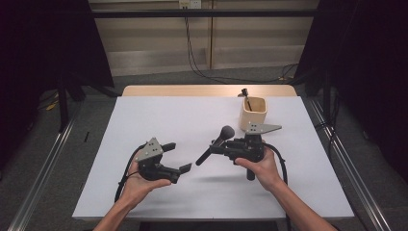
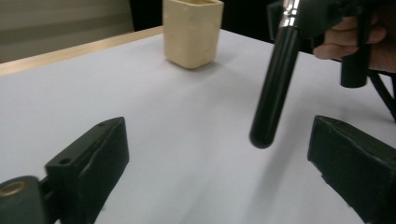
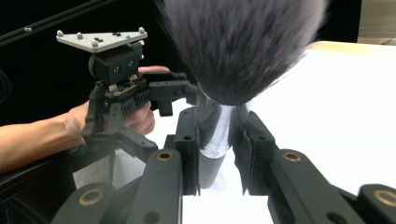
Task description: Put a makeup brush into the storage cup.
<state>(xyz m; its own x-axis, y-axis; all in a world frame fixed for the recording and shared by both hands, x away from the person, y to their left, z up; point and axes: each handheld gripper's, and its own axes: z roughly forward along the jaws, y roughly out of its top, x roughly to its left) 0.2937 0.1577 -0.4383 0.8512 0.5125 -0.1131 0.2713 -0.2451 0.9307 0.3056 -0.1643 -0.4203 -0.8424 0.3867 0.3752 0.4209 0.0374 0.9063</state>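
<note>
My right gripper (image 1: 215, 146) is shut on a black makeup brush (image 1: 206, 155) and holds it above the white table (image 1: 144, 115). The bushy head (image 3: 240, 46) points up and away, and the jaws clamp the silver ferrule (image 3: 215, 130). The handle (image 2: 275, 88) slants down toward my left gripper (image 1: 177, 157), which stands open, its jaws wide apart on either side of the handle's end without touching it. A hand holds each gripper.
A cream square cup (image 1: 253, 113) stands at the back right of the table, with a thin dark tool (image 1: 246, 95) sticking out of it. Cables trail from both grippers toward the front edge. Dark curtains flank the table.
</note>
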